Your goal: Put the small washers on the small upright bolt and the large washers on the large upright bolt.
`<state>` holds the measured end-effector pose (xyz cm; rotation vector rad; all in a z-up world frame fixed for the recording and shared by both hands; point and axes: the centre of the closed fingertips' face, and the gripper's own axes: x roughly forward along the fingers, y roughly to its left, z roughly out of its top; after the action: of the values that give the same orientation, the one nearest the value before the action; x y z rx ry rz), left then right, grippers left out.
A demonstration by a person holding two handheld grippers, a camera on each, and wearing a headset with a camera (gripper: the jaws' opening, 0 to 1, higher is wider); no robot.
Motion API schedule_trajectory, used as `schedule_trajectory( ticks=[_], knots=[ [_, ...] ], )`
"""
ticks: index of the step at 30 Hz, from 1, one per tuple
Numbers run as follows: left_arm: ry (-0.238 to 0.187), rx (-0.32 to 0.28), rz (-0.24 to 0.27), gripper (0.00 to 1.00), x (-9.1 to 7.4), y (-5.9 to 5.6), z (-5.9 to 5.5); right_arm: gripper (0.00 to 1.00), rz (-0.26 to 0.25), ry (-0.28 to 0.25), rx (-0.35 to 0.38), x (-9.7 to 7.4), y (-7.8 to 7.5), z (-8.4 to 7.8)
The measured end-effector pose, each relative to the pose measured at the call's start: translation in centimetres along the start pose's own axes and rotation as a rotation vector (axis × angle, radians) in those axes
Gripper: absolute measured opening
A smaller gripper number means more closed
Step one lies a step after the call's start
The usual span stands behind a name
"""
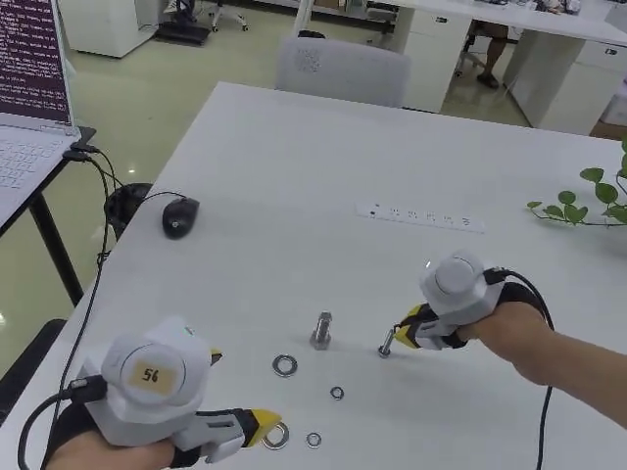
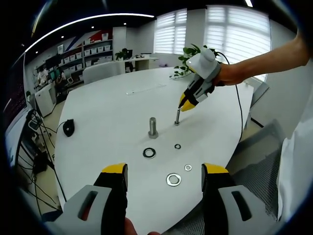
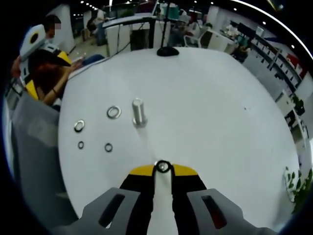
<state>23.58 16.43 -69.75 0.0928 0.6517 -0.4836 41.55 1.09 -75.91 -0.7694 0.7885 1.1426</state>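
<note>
The large upright bolt (image 1: pixel 321 331) and the small upright bolt (image 1: pixel 386 343) stand on the white table (image 1: pixel 294 176). My right gripper (image 1: pixel 397 331) is at the small bolt's top, shut on a small washer (image 3: pixel 163 166). One large washer (image 1: pixel 285 365) lies in front of the large bolt. Another large washer (image 1: pixel 275 436) lies by the yellow tips of my left gripper (image 1: pixel 238 392). In the left gripper view this washer (image 2: pixel 173 179) sits just ahead of my open left gripper (image 2: pixel 165 171). Two small washers (image 1: pixel 337 393) (image 1: pixel 313 440) lie loose nearby.
A black mouse (image 1: pixel 179 215) with its cable sits at the table's left edge. A white power strip (image 1: pixel 421 217) lies further back. A plant (image 1: pixel 588 201) reaches in from the right, a grey chair (image 1: pixel 341 69) stands at the far edge, and a laptop (image 1: pixel 29 88) is on a side stand.
</note>
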Motion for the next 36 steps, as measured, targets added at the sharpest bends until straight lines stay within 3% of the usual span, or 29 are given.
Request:
schedule_trajectory(
  ticks=[23,36],
  knots=[
    [0.003,-0.005,0.007,0.60,-0.3,0.3,-0.2,0.13,0.019,0.050,-0.008,1.3,0.2,0.0],
    [0.014,0.000,0.007,0.60,-0.3,0.4,-0.5,0.13,0.026,0.123,-0.027,3.1,0.5,-0.9]
  ],
)
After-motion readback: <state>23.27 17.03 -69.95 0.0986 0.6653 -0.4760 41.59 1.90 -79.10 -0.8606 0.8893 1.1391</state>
